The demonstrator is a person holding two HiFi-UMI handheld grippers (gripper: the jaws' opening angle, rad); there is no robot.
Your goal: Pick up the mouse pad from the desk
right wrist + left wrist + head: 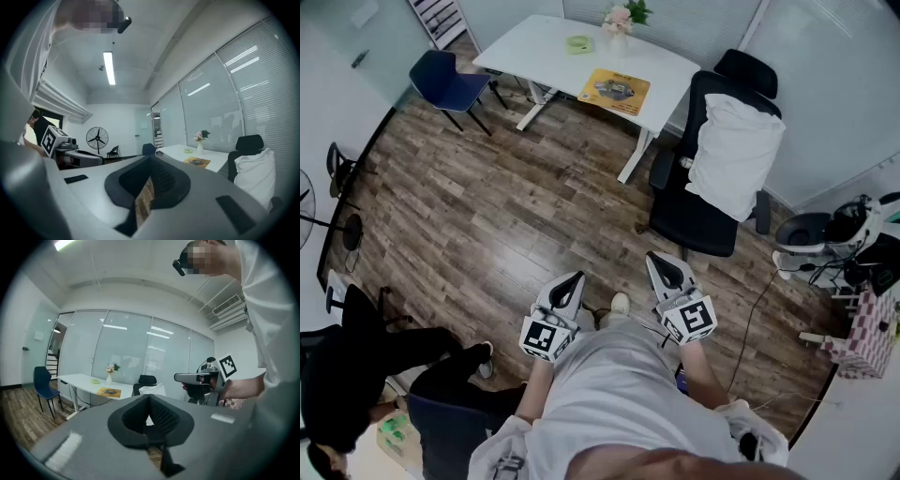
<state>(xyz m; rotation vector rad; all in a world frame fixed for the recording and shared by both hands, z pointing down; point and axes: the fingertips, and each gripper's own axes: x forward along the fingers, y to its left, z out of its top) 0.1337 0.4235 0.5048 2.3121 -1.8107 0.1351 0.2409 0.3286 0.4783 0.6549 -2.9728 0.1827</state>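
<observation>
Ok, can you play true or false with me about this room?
1. The mouse pad lies on the white desk. True.
2. A gripper is holding the mouse pad. False: the left gripper and right gripper are both shut, empty and far from the desk.
3. A white pillow sits on the black chair. True.
4. The flowers stand on the black chair. False: they stand on the desk.

White desk (534,47) on the wood floor (487,216). Yellow mouse pad (615,91) lies flat by the near edge, toward the right corner. Up by the far edge, a small green item (579,43) sits just beside a flower vase (619,28).
</observation>
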